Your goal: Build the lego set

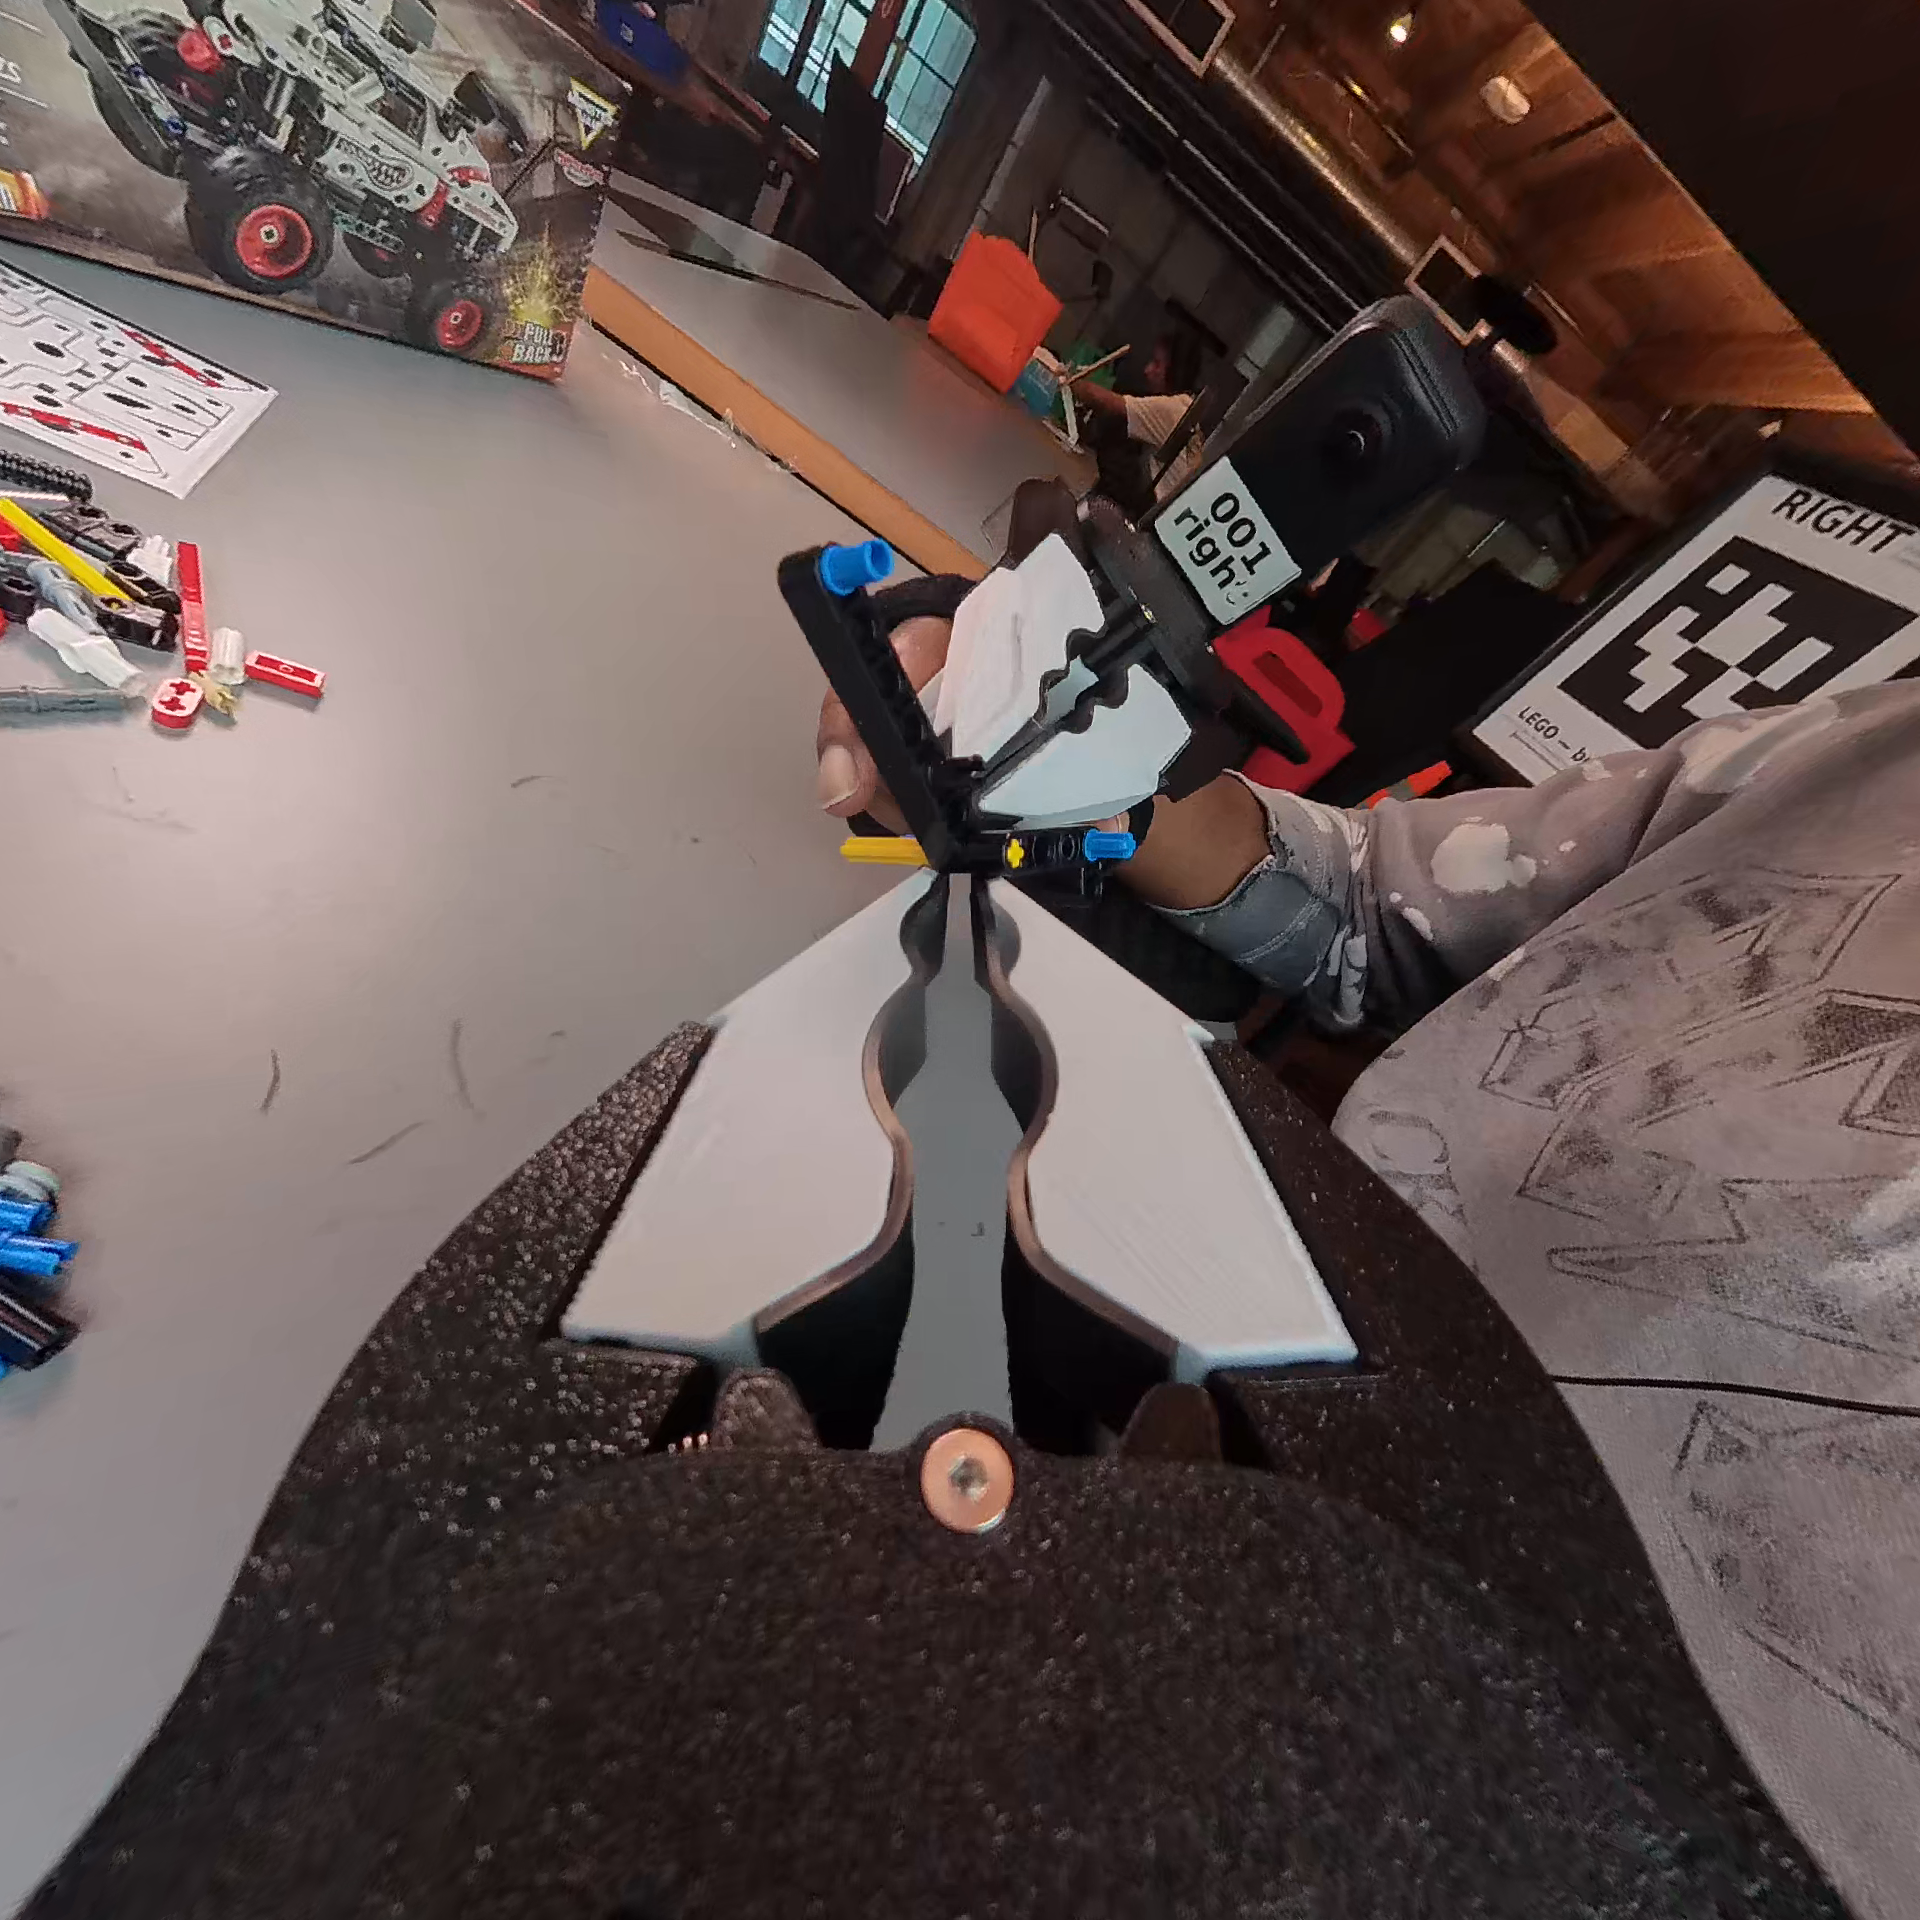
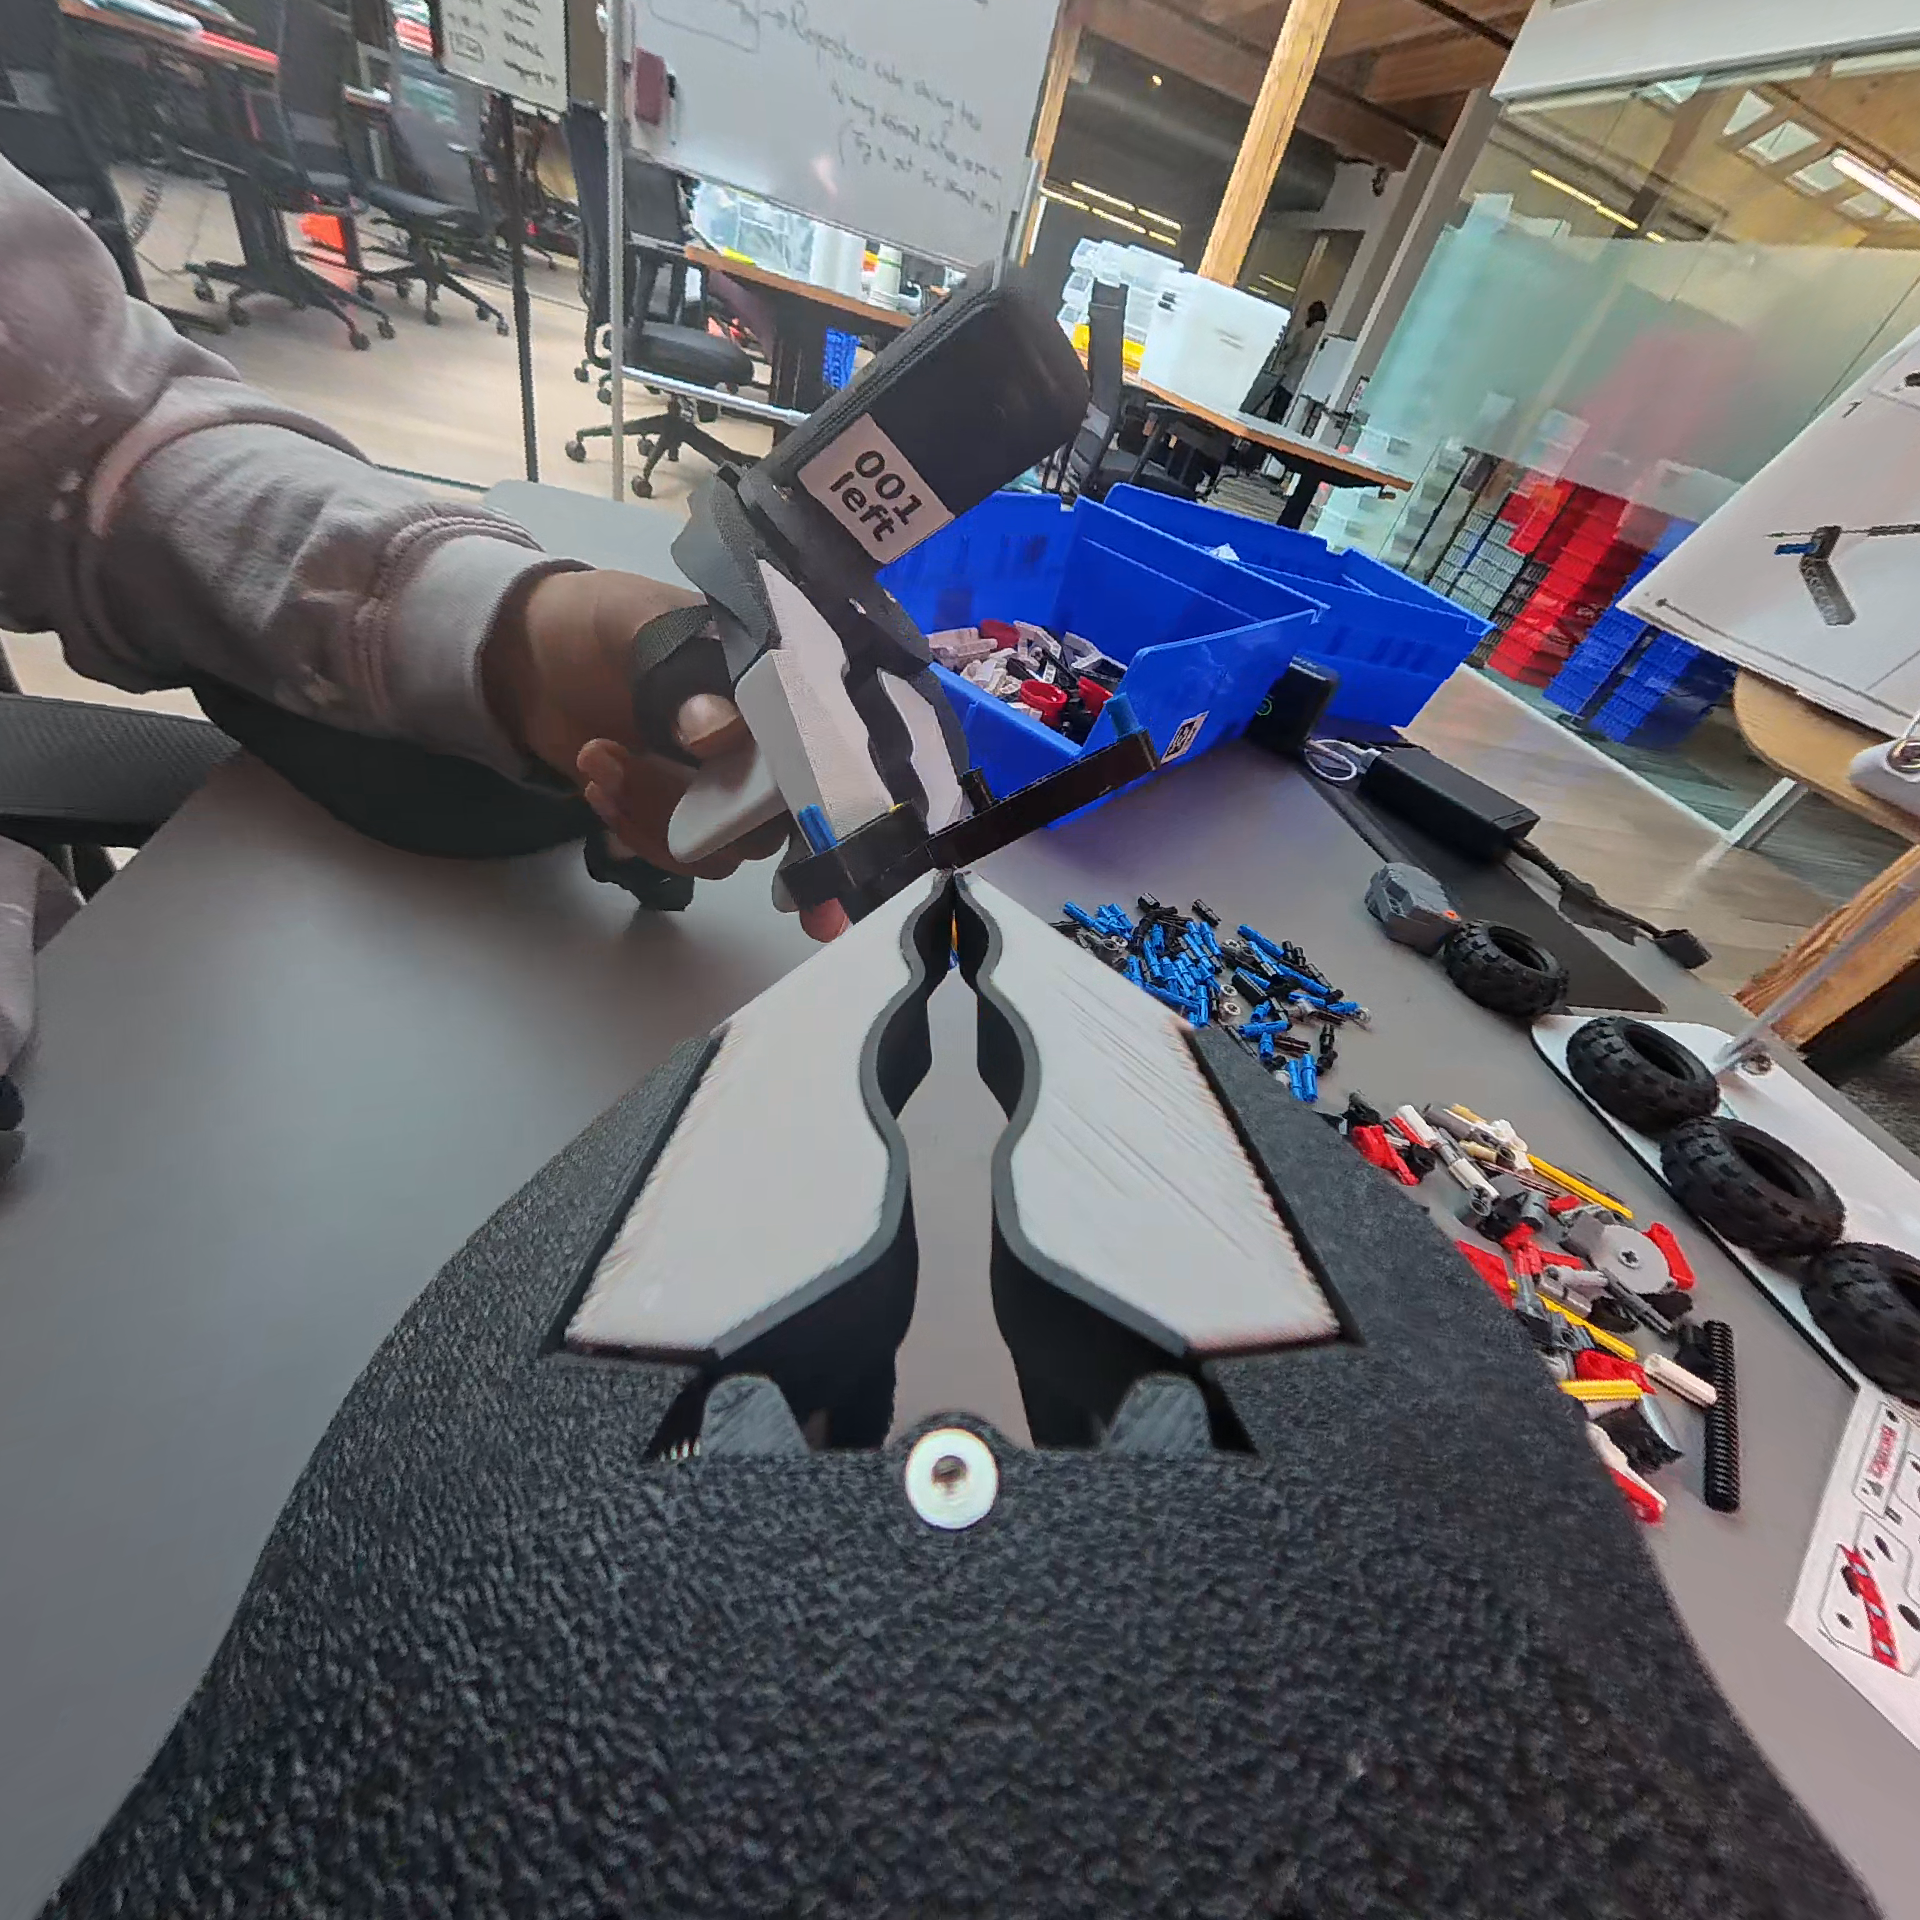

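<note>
A small black lego assembly [image 1: 868, 675] is held in the air between both grippers. It is a long black beam with a blue pin [image 1: 854, 566] at its far end, and a short black cross piece with a yellow axle [image 1: 883, 850] and a second blue pin [image 1: 1107, 845]. My left gripper [image 1: 956, 881] is shut on the cross piece from below. My right gripper [image 1: 971, 774] faces it and is shut on the same corner. In the right wrist view my right gripper [image 2: 954, 883] pinches the black beam [image 2: 1039, 800], with my left gripper [image 2: 914, 805] clamped beside it.
The grey table [image 1: 468, 831] holds the set's box [image 1: 312, 156], a sticker sheet [image 1: 114, 384] and loose parts [image 1: 125, 613]. The right wrist view shows blue bins [image 2: 1195, 623], a pile of blue and black pins [image 2: 1216, 966], mixed parts [image 2: 1558, 1247], black tyres [image 2: 1745, 1184] and an instruction booklet [image 2: 1818, 561]. Only a small space, under 4 cm, lies between the two pairs of fingers.
</note>
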Action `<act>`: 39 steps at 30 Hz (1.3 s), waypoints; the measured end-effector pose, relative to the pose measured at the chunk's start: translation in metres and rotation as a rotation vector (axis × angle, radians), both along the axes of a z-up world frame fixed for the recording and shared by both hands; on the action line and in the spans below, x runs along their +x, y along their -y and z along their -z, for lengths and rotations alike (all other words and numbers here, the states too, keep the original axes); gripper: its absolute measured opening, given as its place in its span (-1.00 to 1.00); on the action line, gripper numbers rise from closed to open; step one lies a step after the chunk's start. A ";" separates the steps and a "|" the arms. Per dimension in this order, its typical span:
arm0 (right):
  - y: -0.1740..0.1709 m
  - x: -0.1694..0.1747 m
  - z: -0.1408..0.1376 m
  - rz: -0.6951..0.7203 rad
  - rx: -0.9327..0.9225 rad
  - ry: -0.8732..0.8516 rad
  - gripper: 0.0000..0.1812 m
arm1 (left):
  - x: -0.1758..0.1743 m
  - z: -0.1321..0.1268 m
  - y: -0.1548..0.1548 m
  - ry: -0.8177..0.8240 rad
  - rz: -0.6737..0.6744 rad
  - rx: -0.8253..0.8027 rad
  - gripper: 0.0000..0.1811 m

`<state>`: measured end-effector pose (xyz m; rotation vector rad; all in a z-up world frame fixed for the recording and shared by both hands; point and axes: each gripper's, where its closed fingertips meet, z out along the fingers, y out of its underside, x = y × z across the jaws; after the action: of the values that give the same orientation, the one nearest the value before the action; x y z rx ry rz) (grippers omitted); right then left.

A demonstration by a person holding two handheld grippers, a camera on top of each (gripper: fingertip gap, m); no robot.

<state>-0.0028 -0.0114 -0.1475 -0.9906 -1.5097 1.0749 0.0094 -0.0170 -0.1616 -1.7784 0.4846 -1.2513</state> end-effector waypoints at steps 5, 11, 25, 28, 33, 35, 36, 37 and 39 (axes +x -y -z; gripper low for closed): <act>0.004 0.001 -0.001 -0.018 0.002 0.002 -1.00 | 0.003 -0.002 0.005 0.009 0.050 0.014 -0.86; 0.007 0.003 -0.005 -0.046 -0.055 -0.002 -1.00 | 0.006 -0.007 0.009 0.015 0.070 0.064 -0.86; 0.013 0.003 -0.020 -0.075 -0.151 -0.034 -0.96 | 0.004 -0.017 0.007 -0.014 -0.003 0.225 -1.00; 0.015 0.005 -0.023 -0.094 -0.170 -0.042 -0.93 | 0.002 -0.020 0.005 -0.008 -0.018 0.242 -1.00; 0.022 0.005 -0.022 -0.120 -0.147 -0.030 -0.90 | 0.003 -0.016 0.005 -0.059 -0.023 0.268 -1.00; 0.023 0.005 -0.019 -0.109 -0.090 -0.016 -0.90 | 0.003 -0.011 0.004 -0.103 -0.032 0.269 -1.00; 0.025 0.005 -0.017 -0.110 -0.052 -0.004 -0.89 | 0.003 -0.009 0.003 -0.126 -0.039 0.266 -1.00; 0.029 0.005 -0.014 -0.119 -0.031 0.009 -0.82 | 0.003 -0.008 0.002 -0.137 -0.041 0.263 -1.00; 0.031 0.003 -0.008 -0.122 -0.023 0.049 -0.68 | 0.003 -0.007 0.002 -0.133 -0.036 0.249 -1.00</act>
<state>-0.0001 -0.0428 -0.1393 -0.9572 -1.6181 1.1639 0.0128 -0.0194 -0.1547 -1.6562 0.6524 -1.0046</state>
